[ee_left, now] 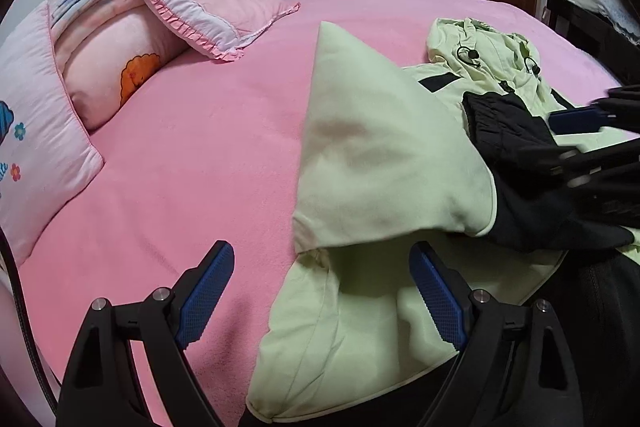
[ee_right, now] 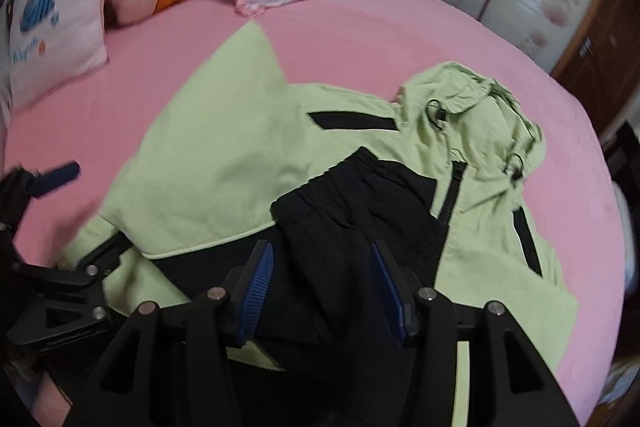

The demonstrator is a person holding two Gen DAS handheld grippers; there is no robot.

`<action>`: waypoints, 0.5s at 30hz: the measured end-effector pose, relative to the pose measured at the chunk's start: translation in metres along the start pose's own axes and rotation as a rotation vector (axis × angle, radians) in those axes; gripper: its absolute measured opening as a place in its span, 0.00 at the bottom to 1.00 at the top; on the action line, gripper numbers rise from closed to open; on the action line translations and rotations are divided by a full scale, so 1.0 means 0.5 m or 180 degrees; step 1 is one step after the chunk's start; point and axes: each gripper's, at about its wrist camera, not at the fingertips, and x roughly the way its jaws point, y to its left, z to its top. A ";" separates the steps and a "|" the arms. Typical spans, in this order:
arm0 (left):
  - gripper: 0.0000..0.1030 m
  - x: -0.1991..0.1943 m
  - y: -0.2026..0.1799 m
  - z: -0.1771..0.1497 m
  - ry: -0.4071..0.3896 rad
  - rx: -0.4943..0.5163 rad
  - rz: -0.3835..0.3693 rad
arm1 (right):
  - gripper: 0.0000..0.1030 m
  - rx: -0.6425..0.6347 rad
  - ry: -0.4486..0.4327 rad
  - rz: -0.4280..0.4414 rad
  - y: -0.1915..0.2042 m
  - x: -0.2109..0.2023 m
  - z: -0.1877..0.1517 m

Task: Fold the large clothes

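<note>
Left gripper [ee_left: 320, 297] gapes wide, empty, over the green jacket [ee_left: 384, 163]; right gripper [ee_right: 322, 289] half-open astride its black sleeve [ee_right: 340, 203] (grip unclear).

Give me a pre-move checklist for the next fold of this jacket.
1. Left hand-held gripper free of cloth: ok, jaws wide, nothing between them.
2. Right hand-held gripper state: cannot tell, black sleeve lies between the pads, contact unclear.
3. Sleeve folded onto the jacket: ok, cuff rests over the chest.
4. Green flap lying flat: not ok, it stands up in a peak.
5. Hood smoothed: not ok, crumpled.
6. Bed beside the jacket bare enough to work: ok; pillows sit apart.
</note>
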 end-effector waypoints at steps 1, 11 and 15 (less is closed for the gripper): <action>0.86 0.002 0.005 -0.004 0.0002 -0.0020 -0.0014 | 0.49 -0.0090 0.0041 -0.0084 0.012 0.016 0.004; 0.82 0.069 0.013 0.022 0.0116 -0.0116 0.0011 | 0.18 -0.0300 0.0289 -0.0826 0.038 0.111 0.025; 0.17 0.112 0.014 0.043 0.0369 -0.0242 0.0015 | 0.08 0.0010 0.0081 -0.0790 -0.021 0.061 0.028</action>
